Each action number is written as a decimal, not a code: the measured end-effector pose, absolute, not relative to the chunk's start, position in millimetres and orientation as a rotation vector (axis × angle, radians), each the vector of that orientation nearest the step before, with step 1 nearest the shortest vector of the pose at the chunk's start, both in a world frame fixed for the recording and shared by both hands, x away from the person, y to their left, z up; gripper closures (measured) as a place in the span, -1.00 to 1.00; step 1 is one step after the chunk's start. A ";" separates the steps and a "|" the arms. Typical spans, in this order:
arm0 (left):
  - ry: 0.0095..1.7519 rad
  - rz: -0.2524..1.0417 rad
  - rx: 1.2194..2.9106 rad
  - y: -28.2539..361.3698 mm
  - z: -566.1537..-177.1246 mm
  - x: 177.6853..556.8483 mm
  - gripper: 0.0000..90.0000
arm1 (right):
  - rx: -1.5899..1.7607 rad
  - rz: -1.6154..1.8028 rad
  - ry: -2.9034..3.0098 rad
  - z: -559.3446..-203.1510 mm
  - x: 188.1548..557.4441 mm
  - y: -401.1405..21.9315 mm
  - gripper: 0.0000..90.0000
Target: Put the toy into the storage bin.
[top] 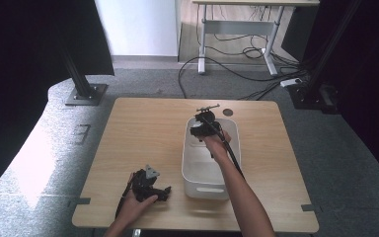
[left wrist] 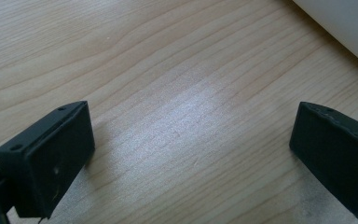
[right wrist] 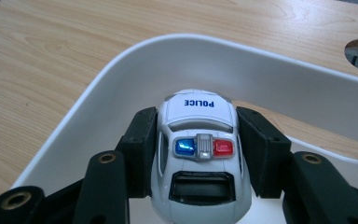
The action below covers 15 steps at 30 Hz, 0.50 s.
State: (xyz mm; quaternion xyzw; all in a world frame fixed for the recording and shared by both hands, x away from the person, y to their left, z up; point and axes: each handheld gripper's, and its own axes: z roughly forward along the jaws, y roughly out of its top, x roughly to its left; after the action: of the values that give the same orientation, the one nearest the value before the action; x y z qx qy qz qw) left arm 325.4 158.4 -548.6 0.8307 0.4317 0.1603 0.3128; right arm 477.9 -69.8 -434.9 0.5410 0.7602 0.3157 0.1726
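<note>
A: Item 1, lower left of the high view: left gripper (top: 154, 190), held low on the table (top: 143, 123). State?

B: Jaws wide apart, nothing between them; in its own view there is bare wood, with the white bin's (left wrist: 345, 28) wall at the upper right corner. Leave it parked there, clear of the bin.

A: Item 2, centre right of the high view: right gripper (top: 201, 129), over the far end of the bin (top: 192, 173).

B: Jaws narrowed onto a toy police car (right wrist: 200, 154), 1 pad on each flank, roof lights facing the camera. The car sits inside the bin's rim, near its rounded far corner.

A: Handling advice?

B: Probably a placing step. Lower until the car rests on the bin floor, keep the squeeze level, then spread the jaws evenly so neither pad drags the car sideways against the wall.
</note>
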 end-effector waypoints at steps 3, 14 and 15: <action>1.139 0.423 2.192 158.4 -548.6 325.4 -1.00 | 1.530 0.862 2.170 -438.8 477.8 -67.7 0.12; 1.138 0.422 2.191 158.4 -548.6 325.5 -1.00 | 1.550 0.815 2.186 -446.8 480.6 -67.1 0.12; 1.137 0.422 2.192 158.5 -548.6 325.6 -1.00 | 1.554 0.817 2.191 -447.8 481.1 -67.1 0.12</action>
State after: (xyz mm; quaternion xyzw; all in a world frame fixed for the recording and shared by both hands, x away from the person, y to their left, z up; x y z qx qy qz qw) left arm 325.6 158.5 -548.6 0.8310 0.4311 0.1601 0.3130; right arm 481.1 -67.1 -447.8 0.5459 0.7694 0.2870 0.1663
